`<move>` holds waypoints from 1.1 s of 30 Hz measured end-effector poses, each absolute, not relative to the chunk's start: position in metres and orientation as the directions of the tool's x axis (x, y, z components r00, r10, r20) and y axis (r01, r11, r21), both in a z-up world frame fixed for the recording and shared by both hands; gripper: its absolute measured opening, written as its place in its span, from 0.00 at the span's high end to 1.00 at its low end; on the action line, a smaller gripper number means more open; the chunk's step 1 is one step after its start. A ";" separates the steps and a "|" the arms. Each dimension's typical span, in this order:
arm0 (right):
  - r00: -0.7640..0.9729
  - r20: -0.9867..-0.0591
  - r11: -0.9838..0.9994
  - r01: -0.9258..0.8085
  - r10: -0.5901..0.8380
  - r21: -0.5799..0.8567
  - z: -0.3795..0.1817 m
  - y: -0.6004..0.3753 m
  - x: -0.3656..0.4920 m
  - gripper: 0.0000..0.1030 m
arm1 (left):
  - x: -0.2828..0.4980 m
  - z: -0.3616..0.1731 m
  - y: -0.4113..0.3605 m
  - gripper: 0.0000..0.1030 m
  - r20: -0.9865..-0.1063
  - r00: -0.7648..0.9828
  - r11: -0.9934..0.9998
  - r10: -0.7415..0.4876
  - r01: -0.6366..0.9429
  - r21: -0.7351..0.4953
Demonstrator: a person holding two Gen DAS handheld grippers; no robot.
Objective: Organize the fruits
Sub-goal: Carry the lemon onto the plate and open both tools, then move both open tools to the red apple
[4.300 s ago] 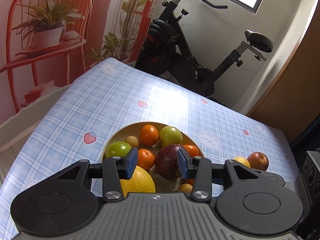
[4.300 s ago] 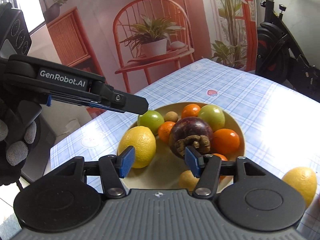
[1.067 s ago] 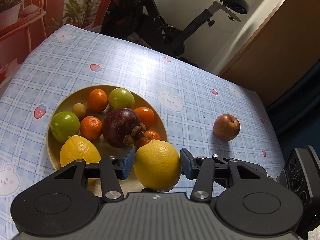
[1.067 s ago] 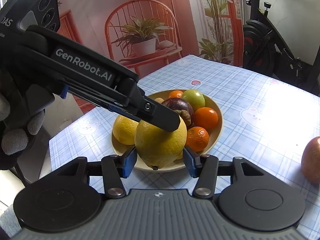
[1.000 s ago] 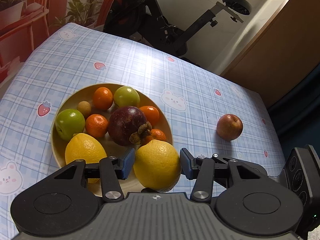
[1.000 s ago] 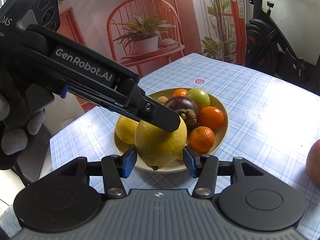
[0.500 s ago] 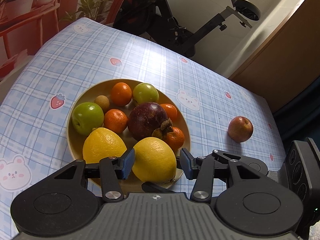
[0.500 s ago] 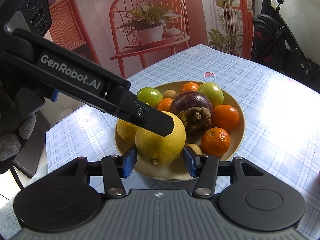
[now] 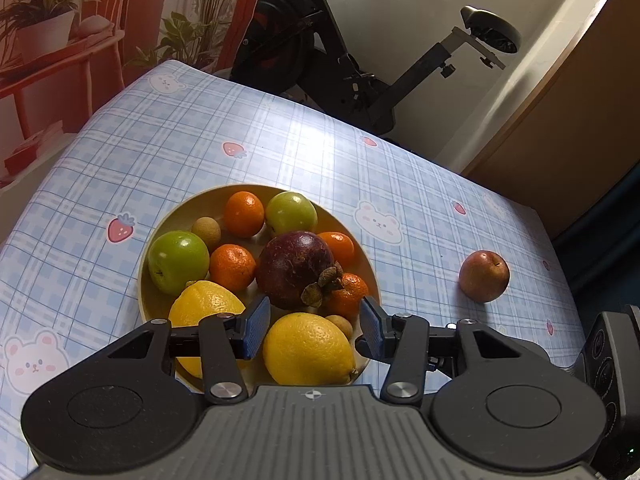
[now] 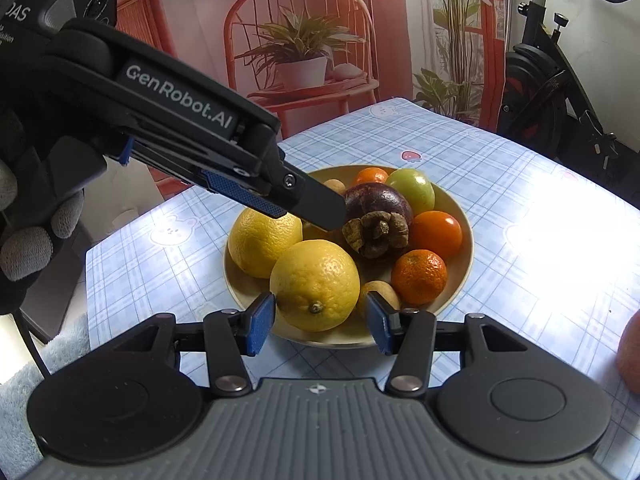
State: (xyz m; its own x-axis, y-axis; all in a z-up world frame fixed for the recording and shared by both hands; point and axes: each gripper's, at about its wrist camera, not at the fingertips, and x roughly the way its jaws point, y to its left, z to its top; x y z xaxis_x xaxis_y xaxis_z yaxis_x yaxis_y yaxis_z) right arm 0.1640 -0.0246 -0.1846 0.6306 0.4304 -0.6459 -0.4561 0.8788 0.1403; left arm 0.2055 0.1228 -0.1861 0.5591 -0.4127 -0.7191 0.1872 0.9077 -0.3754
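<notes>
On the bowl's (image 9: 160, 240) near edge: the lemon (image 9: 308, 350), released a moment ago, now rests. Left tongs (image 9: 312, 326) and right tongs (image 10: 318, 324) stand apart, empty. The apple (image 9: 484, 276) remains on the worktop (image 9: 420, 184).

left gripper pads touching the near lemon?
Apart. Left wrist view shows bowl between both pads and the lemon; left gripper is open.
</notes>
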 end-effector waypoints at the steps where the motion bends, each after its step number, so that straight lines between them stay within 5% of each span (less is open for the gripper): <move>1: 0.635 -0.644 0.881 -0.453 0.428 0.138 -0.184 -0.027 0.162 0.49 | 0.206 -0.185 0.121 0.50 -0.719 0.561 0.909 -0.411 0.188 -0.373; 23: 0.842 -0.491 0.975 -0.179 0.221 0.133 -0.175 -0.150 0.114 0.48 | 0.214 -0.171 0.037 0.49 -0.670 0.592 0.894 -0.447 0.305 -0.327; 33: 0.903 -0.420 0.994 -0.046 0.086 0.104 -0.178 -0.206 0.100 0.32 | 0.232 -0.177 -0.013 0.45 -0.678 0.550 0.872 -0.488 0.339 -0.353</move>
State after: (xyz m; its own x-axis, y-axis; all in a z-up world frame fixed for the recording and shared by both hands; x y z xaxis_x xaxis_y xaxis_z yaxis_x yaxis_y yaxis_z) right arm 0.1001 -0.2059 -0.1778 0.9034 0.0855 -0.4202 -0.0456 0.9935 0.1043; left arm 0.2318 -0.0133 -0.1771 0.5500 -0.4875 -0.6781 0.3386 0.8724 -0.3526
